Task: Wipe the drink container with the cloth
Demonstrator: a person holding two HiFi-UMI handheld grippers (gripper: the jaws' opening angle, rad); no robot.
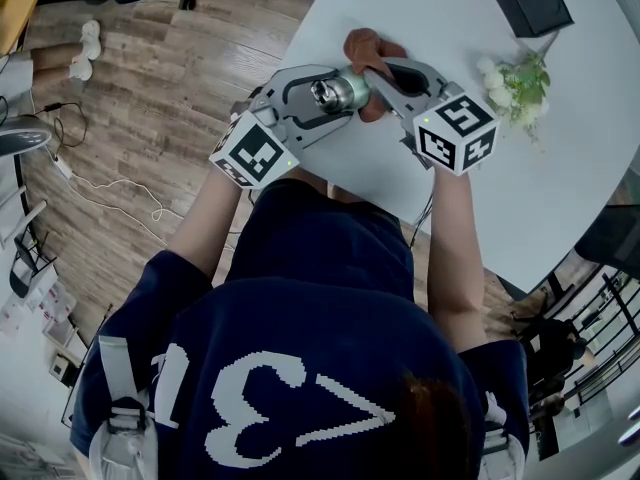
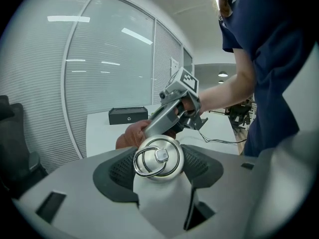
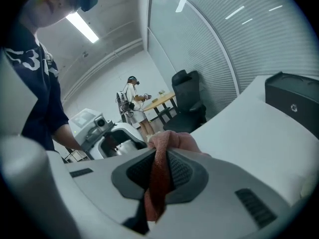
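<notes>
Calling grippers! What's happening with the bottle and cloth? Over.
Left gripper shut on bottle. Right gripper shut on cloth, by the cap. Nothing in the way.

Navy short-sleeved tee (image 1: pixel 300 298) with a chunky white pixel print (image 1: pixel 265 408) on the back, plus grey buckled straps (image 1: pixel 118 388) on both shoulders. Left gripper (image 1: pixel 338 93) and right gripper (image 1: pixel 378 73) are grey shells with dark textured pads. Each has a black-and-white marker cube (image 1: pixel 255 155) with a tiny green light.

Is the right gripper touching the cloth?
Touching. The right gripper view shows the right gripper shut on the cloth, fabric pinched between its jaws.
</notes>
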